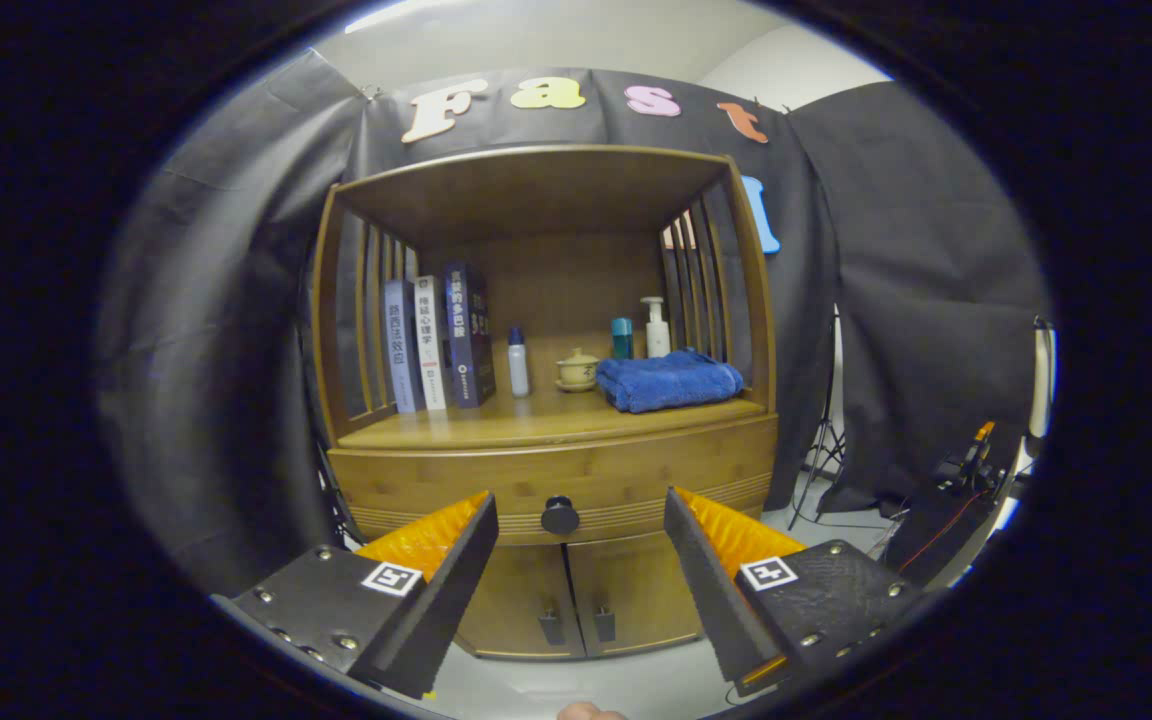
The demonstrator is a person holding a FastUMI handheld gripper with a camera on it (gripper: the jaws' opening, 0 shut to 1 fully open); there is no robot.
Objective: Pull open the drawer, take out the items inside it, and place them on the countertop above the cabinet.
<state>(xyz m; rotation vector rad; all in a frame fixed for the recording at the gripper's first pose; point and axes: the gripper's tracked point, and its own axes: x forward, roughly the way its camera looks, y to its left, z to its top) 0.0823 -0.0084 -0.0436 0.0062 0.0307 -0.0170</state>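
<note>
Fingers of my gripper [579, 510] stand wide apart at the lower middle of the frame, holding nothing. Between their tips, a little beyond them, I see the round dark knob [560, 515] of the drawer [556, 480], which sits shut across the middle of the wooden cabinet [548, 400]. Below it are two small doors [571, 600]. Above the drawer, on the countertop [496, 425], I see three upright books [436, 340] at left, a small white bottle [518, 363], a lidded cup [577, 370], a folded blue towel [669, 380] at right, and a pump bottle [656, 328] behind it.
</note>
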